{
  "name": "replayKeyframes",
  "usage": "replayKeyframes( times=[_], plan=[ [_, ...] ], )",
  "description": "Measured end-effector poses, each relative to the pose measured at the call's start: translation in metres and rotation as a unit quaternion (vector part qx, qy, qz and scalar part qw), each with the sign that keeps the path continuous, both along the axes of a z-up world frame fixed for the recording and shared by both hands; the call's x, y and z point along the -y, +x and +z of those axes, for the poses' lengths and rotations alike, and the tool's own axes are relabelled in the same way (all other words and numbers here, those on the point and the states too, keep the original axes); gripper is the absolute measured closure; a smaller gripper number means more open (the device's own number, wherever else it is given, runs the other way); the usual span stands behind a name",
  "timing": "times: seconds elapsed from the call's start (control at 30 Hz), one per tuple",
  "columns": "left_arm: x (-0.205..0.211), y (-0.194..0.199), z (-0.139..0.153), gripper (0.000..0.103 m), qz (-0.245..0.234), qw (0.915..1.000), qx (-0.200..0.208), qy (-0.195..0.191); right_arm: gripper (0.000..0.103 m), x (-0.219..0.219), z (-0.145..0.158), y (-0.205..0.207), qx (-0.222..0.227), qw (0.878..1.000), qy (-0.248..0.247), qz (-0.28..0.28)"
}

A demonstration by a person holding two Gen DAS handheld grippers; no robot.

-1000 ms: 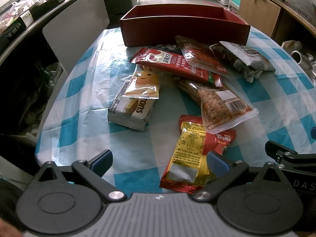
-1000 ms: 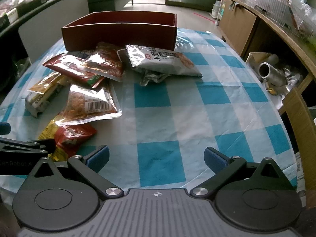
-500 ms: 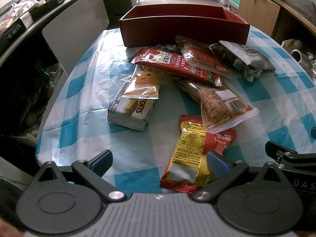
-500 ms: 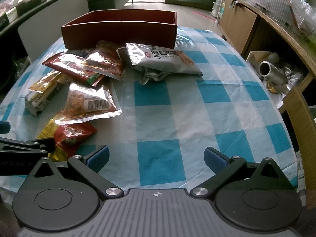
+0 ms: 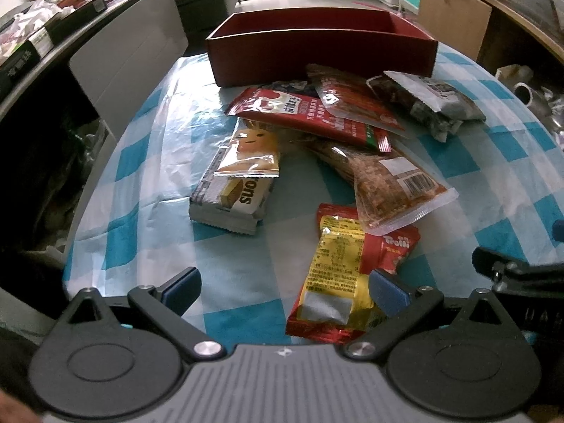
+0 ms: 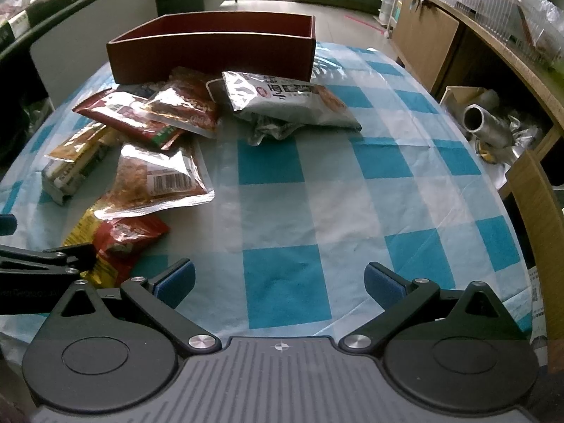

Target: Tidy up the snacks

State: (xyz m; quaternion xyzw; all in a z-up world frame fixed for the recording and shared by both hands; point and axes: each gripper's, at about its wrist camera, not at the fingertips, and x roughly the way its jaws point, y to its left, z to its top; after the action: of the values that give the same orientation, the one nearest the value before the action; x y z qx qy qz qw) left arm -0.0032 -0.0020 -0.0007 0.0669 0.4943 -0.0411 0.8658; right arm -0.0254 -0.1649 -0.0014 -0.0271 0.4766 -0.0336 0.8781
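Left gripper (image 5: pixel 283 290) empty, right-view pipe (image 6: pixel 484 123)

Snack packets (image 5: pixel 338 148) lay loosely heaped and overlapping on the checked cloth, just before an open, empty dark-red box (image 5: pixel 320 47); a silver bag (image 6: pixel 285 100) sat rightmost.

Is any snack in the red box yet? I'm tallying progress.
Cannot tell; the red box shows only its walls, while all visible snack packets lie on the tablecloth.

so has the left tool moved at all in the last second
No. The left tool sits the same against the red box and yellow packet.
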Motion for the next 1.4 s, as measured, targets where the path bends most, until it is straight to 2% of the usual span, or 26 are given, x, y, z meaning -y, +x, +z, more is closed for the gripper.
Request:
replayKeyframes(
  times=[0.3,0.5,0.63,0.8,0.97,1.0,1.13,1.2,1.3,1.4],
  plan=[
    [0.005,-0.001,-0.003,0.005,-0.025,0.9996,0.007,0.013,0.0,0.008,-0.002,0.002,-0.008,1.0,0.012,-0.01],
    [0.01,0.006,-0.002,0.008,-0.024,0.9997,0.0,0.006,0.0,0.009,-0.001,0.002,-0.008,1.0,0.018,-0.012],
    [0.007,0.004,0.009,0.009,-0.03,0.9993,0.005,-0.02,0.0,0.011,-0.001,0.002,-0.01,1.0,0.02,-0.013],
    [0.018,0.007,0.003,0.01,-0.037,0.9987,-0.017,-0.031,0.0,0.013,-0.003,0.005,-0.015,0.999,0.02,-0.02],
    [0.021,0.019,-0.016,0.01,-0.015,0.9975,-0.064,-0.027,0.0,0.017,-0.01,0.008,-0.028,0.999,0.01,-0.031],
    [0.024,0.017,-0.016,0.013,-0.019,0.9981,-0.057,-0.014,0.0,0.018,-0.013,0.009,-0.033,0.999,0.007,-0.031],
    [0.025,0.013,-0.013,0.024,-0.027,0.9984,-0.047,-0.017,0.0,0.022,-0.019,0.012,-0.039,0.999,0.01,-0.031],
    [0.023,0.011,-0.011,0.039,-0.027,0.9986,-0.042,-0.016,0.0,0.025,-0.021,0.013,-0.037,0.999,0.021,-0.033],
    [0.015,0.012,-0.009,0.045,-0.028,0.9984,-0.043,-0.022,0.0,0.03,-0.024,0.012,-0.032,0.998,0.044,-0.043],
    [0.008,0.014,-0.01,0.047,-0.022,0.9981,-0.05,-0.028,0.0,0.03,-0.025,0.011,-0.026,0.998,0.046,-0.041]
  ],
)
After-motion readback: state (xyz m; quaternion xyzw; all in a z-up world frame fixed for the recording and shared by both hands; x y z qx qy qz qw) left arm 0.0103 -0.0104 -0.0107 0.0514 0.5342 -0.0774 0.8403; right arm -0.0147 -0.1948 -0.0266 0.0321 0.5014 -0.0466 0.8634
